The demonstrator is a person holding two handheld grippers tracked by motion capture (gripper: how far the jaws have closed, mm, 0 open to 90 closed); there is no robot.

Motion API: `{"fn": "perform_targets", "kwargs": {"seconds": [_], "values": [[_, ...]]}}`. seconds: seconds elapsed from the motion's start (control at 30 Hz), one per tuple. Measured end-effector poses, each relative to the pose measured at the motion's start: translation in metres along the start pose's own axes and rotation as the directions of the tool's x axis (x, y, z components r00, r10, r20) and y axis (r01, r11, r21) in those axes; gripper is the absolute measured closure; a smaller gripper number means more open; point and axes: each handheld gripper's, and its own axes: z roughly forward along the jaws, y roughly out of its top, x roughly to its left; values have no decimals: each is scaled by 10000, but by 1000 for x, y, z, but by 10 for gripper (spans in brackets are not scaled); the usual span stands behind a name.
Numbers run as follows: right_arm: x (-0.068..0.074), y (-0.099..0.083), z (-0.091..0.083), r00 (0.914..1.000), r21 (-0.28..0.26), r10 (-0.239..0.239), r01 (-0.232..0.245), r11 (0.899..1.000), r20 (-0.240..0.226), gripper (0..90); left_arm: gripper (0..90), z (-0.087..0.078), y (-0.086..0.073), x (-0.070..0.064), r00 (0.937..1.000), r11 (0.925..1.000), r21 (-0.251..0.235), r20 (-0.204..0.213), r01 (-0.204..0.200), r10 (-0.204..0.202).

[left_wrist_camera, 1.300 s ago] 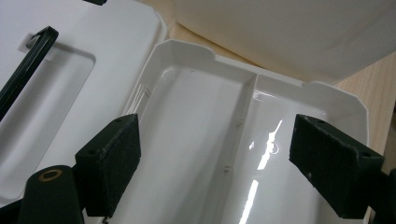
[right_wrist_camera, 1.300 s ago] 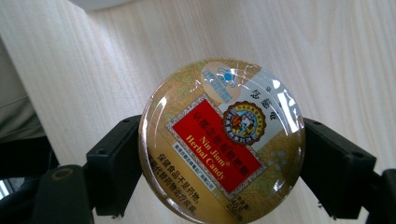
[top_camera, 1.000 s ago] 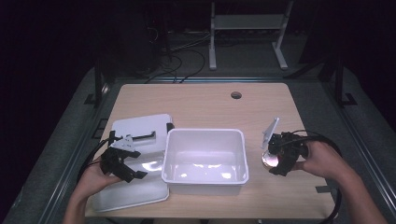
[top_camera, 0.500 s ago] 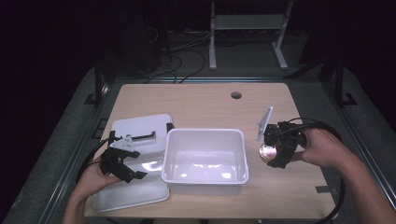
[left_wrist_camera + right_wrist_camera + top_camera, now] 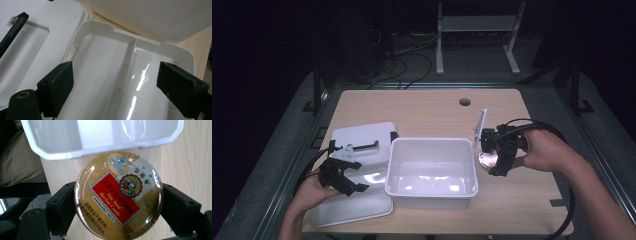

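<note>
Wooden table (image 5: 422,107), dark room, right tongs (image 5: 117,202) gripping candy tin (image 5: 118,195)

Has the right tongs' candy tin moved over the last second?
Yes. The tin, gripped in the right tongs, has shifted left toward the white bin, nearly reaching its right rim.

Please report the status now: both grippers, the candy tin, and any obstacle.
Right gripper shut on candy tin, beside white tub. Left gripper open, jaws over divided tray. Tub wall between tin and tub inside.
</note>
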Motion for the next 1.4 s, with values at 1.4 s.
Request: {"fn": "perform_targets", "kwargs": {"seconds": [1.4], "values": [[6, 94, 31, 9920, -418, -1175, 1156, 9924, -466, 200, 128, 1, -6, 2, 9999, 9998, 165, 111, 130, -131]]}}
